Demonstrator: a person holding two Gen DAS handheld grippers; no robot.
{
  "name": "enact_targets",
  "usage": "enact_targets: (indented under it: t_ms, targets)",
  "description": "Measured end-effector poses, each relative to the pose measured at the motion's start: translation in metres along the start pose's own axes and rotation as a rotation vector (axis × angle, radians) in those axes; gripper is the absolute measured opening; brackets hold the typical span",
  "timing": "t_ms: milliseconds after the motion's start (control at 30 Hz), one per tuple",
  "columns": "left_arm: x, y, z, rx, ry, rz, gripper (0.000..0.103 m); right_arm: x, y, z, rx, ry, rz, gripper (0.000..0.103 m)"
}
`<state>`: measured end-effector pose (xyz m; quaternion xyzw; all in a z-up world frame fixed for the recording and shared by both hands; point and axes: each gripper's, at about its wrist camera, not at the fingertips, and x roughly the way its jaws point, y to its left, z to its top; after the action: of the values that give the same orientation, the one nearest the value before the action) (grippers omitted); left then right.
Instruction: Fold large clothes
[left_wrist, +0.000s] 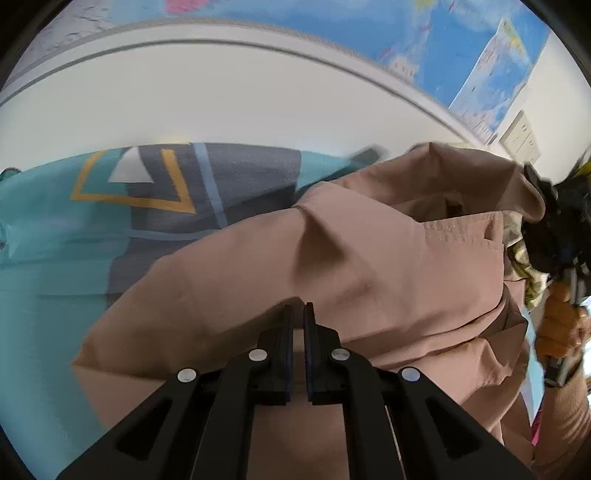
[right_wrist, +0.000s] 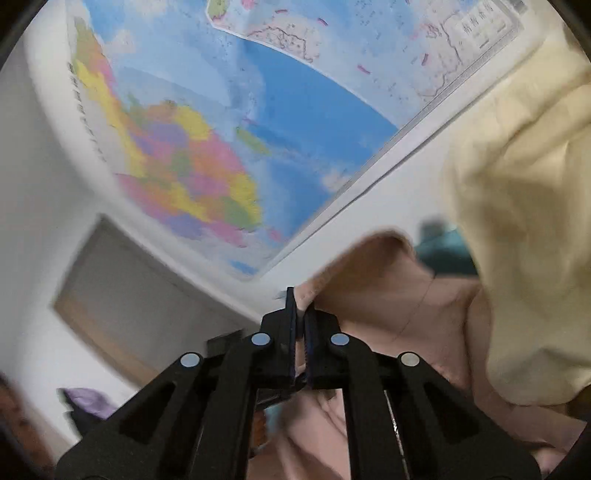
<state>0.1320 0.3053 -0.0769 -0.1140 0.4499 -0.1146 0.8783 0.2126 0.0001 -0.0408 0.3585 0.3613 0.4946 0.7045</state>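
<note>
A large dusty-pink garment (left_wrist: 369, 266) hangs bunched in front of me, lifted off the bed. In the left wrist view my left gripper (left_wrist: 298, 310) sits at the bottom centre, its jaws pressed together on a fold of the pink cloth. In the right wrist view my right gripper (right_wrist: 300, 306) points almost level and is shut on a hemmed edge of the same pink garment (right_wrist: 388, 295). At the right edge of the left wrist view a person's hand (left_wrist: 561, 325) holds the right tool's black body beside the cloth.
A teal bedcover (left_wrist: 55, 240) with grey and yellow blocks lies under the garment. A cream garment (right_wrist: 517, 221) hangs at the right. Behind stand a white wall (left_wrist: 221, 92), maps (right_wrist: 221, 147) and a framed panel (right_wrist: 129, 288).
</note>
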Motion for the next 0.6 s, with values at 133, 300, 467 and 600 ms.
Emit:
enact_targets:
  t_ms: [133,300,467,600]
  targets:
    - [-0.007,0.004,-0.007,0.018,-0.006,0.034,0.008,0.006,-0.038,-0.019,0.050,0.158,-0.355,0.033]
    - [-0.014,-0.008,-0.012,0.087,-0.028,0.081,0.010,-0.006,-0.016,-0.028,-0.073,0.171,-0.507,0.044]
    - [-0.019,-0.027,-0.001,0.134,-0.070,0.085,0.027,0.015,0.020,-0.019,-0.190,0.169,-0.485,0.071]
    - [-0.007,-0.032,0.004,0.119,-0.043,0.077,0.028,0.048,-0.001,-0.016,-0.138,0.234,-0.550,0.040]
